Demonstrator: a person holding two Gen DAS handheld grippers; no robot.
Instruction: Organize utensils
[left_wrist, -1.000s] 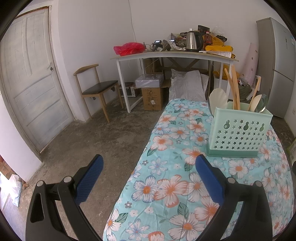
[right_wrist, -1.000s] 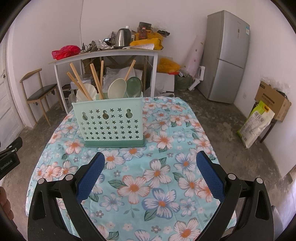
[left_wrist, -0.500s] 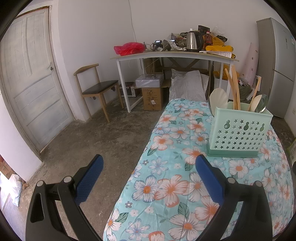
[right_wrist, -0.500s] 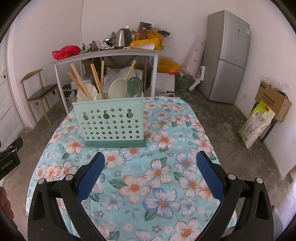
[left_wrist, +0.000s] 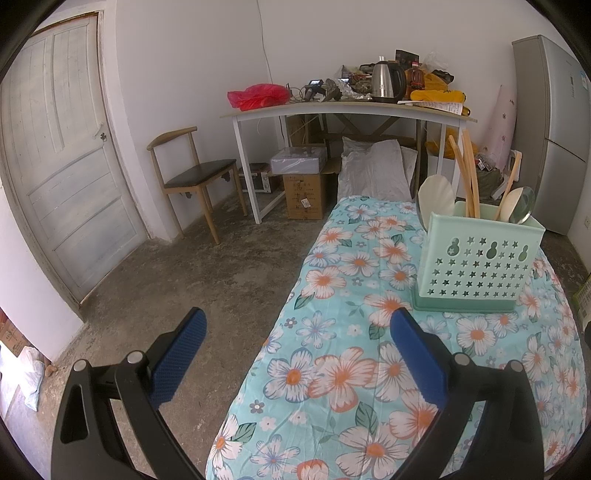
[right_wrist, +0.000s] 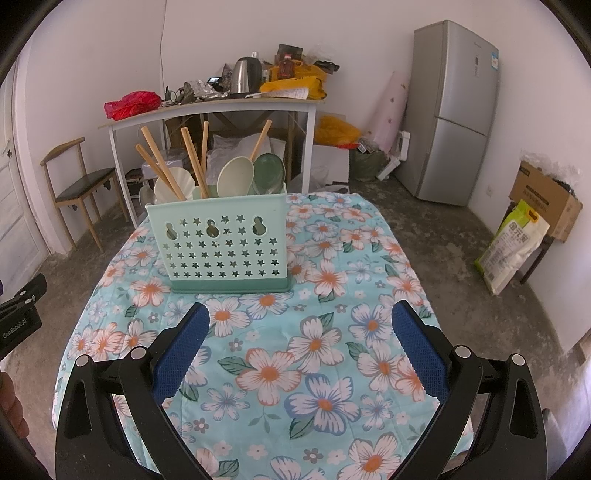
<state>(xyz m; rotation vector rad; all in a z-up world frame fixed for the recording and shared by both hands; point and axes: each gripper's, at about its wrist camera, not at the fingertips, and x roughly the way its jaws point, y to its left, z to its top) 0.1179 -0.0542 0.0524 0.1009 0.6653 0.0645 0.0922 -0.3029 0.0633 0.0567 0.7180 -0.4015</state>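
Both tools (left_wrist: 297, 354) (right_wrist: 301, 347) wide apart, empty

Holder (right_wrist: 225, 245) was matt mint plastic, star-perforated. Chopsticks (right_wrist: 194, 162) looked like bare wood; spoons (right_wrist: 235, 175) smooth, slightly glossy. Tablecloth (right_wrist: 332, 332) was soft floral cloth, quilted. Gripper pads (right_wrist: 181, 350) were textured blue rubber; floor (left_wrist: 184, 280) rough concrete.

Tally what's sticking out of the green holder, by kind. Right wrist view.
Wooden sticks or handles: 5
Pale spoon heads: 2
Green spoon head: 1
Total: 8
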